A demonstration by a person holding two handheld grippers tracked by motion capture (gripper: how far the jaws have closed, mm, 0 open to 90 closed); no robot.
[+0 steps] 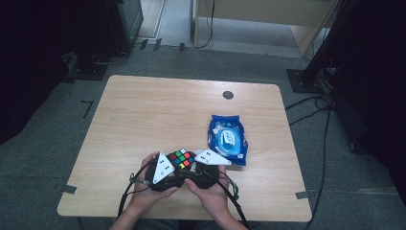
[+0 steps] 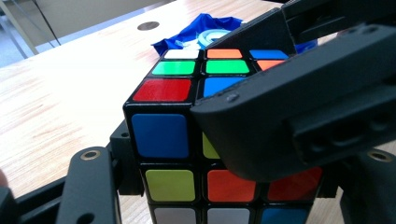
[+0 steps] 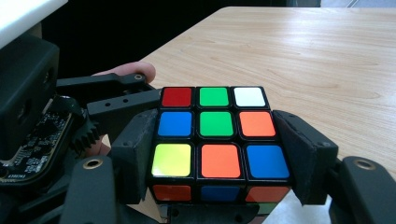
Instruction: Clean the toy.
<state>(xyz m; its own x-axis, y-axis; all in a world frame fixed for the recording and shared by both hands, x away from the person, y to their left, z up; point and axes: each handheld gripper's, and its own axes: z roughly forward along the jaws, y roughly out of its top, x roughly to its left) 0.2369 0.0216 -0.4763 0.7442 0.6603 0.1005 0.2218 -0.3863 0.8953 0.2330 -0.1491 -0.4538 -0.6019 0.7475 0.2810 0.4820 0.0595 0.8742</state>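
The Rubik's cube [image 3: 218, 140] sits clamped between the right gripper [image 3: 219, 154] pads; the left gripper [image 1: 160, 168], at nine o'clock, pinches its lower layer. A blue wipes packet [image 1: 228, 138] lies at two o'clock on the bench [image 1: 143, 110].

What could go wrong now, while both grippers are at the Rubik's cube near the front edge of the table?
1. The Rubik's cube is pinched only at its two sides by the right gripper; a twist could make it slip out.
2. The left gripper crowds the same cube, so the jaws may collide.
3. A dropped cube might roll off the table.
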